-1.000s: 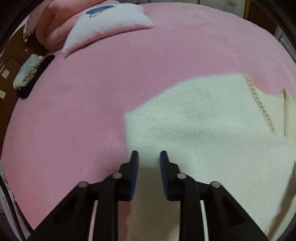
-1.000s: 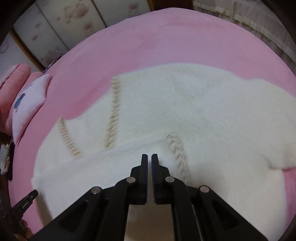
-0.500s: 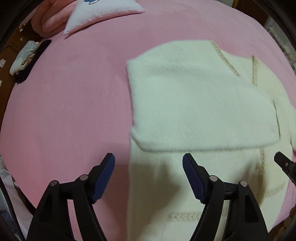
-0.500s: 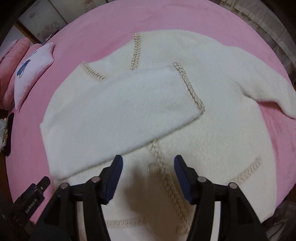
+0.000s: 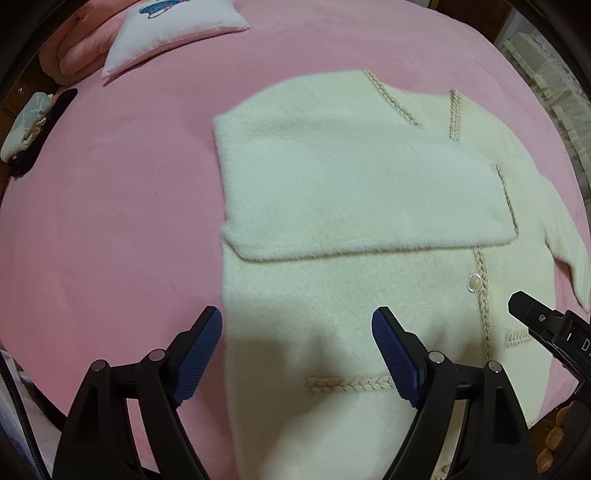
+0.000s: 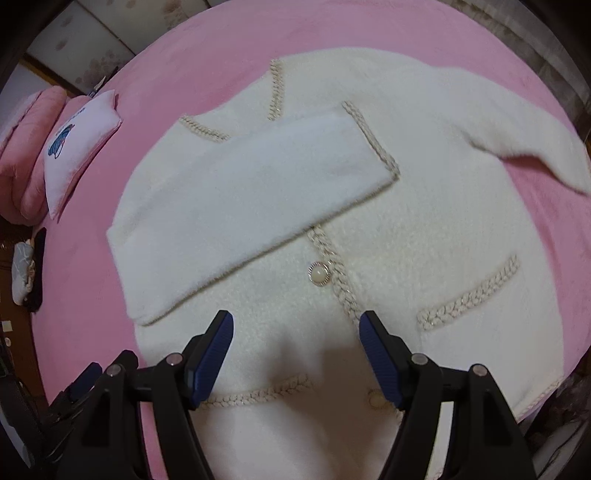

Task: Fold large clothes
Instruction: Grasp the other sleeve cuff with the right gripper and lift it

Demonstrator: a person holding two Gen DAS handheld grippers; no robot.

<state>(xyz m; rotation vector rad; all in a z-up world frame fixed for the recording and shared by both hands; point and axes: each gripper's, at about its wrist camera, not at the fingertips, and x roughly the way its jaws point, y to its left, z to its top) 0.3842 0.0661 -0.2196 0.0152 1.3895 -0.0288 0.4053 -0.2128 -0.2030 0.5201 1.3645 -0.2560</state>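
Note:
A cream fluffy cardigan (image 5: pixel 332 288) (image 6: pixel 424 229) with braided beige trim and a pearl button (image 6: pixel 318 275) lies flat on the pink bed. Its left sleeve (image 5: pixel 354 192) (image 6: pixel 243 199) is folded across the chest; the other sleeve (image 6: pixel 532 144) stretches out to the right. My left gripper (image 5: pixel 297 350) hovers above the cardigan's lower left edge, jaws still opening, nothing between them. My right gripper (image 6: pixel 295 354) hangs over the lower front near the button placket, jaws also opening and empty. The right gripper's tip (image 5: pixel 535 321) shows at the left view's right edge.
The pink blanket (image 5: pixel 110 221) covers the whole bed. A white cushion with a blue print (image 5: pixel 166 29) (image 6: pixel 77 147) and a rolled pink quilt (image 6: pixel 22 155) lie at the head. A small grey bundle on something dark (image 5: pixel 26 125) sits at the left bed edge.
Both grippers let go of the sleeve, opened wide and pulled back and up from the cardigan. The sleeve now rests folded across the chest.

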